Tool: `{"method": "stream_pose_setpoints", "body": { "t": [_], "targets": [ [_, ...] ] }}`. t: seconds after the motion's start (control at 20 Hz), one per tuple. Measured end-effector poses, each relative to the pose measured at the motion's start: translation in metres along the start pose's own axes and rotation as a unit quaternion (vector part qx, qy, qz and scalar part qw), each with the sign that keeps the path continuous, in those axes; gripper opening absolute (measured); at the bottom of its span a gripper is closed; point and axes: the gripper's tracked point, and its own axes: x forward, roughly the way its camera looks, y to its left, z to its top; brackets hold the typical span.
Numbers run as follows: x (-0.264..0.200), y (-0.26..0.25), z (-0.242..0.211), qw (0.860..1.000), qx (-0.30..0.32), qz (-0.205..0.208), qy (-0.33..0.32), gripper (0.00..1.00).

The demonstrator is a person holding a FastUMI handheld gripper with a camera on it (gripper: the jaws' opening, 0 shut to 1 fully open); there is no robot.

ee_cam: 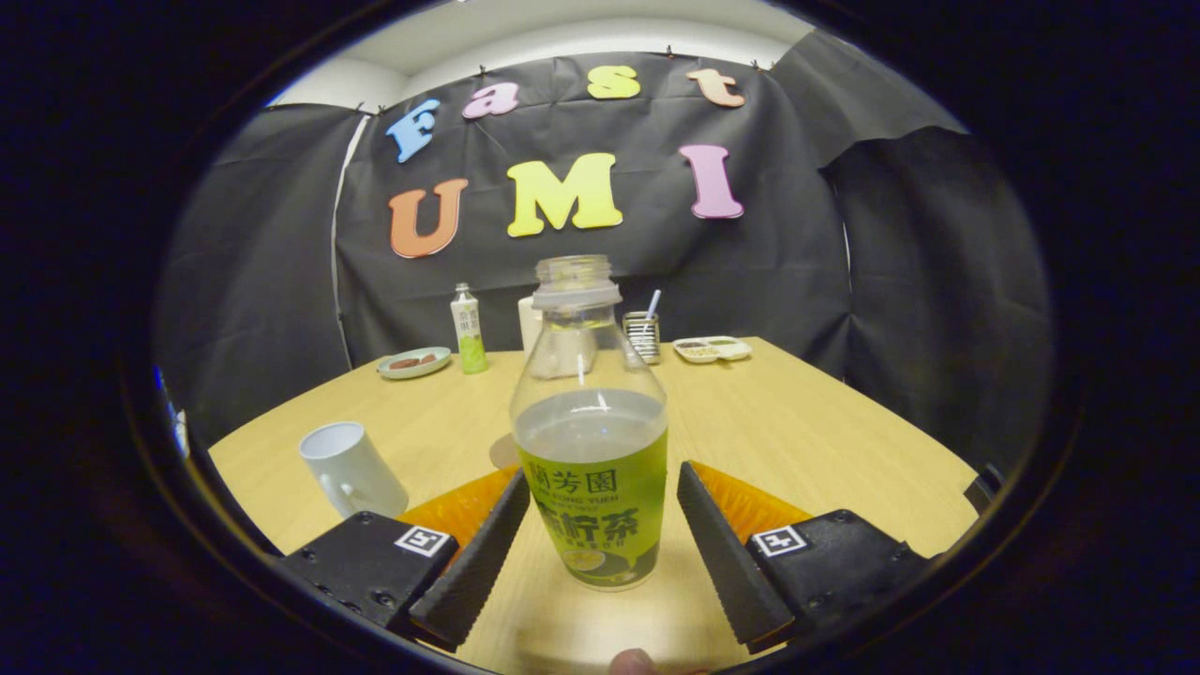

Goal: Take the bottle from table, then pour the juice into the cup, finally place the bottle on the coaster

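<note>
Bottle [591, 450], uncapped and upright, stands on the wooden table [806, 431] between the spread fingers of the gripper [600, 548], which don't touch it. Its green label has Chinese writing, maybe a tea brand. A white cup [350, 469] stands nearby.

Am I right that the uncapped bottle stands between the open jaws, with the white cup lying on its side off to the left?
Not quite. In the gripper view the white cup stands upright, not on its side. The uncapped bottle does stand between the open jaws of the gripper.
</note>
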Motion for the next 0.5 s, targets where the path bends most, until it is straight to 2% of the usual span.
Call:
{"method": "stream_pose_setpoints", "body": {
  "t": [0.2, 0.4, 0.5],
  "targets": [
    [0.002, -0.001, -0.004, 1.0, -0.004, -0.005, 0.007, 0.98],
    [0.001, -0.001, 0.0, 1.0, -0.01, -0.004, 0.006, 0.86],
    [-0.003, 0.004, 0.007, 1.0, -0.009, 0.009, 0.004, 0.81]
  ]
}}
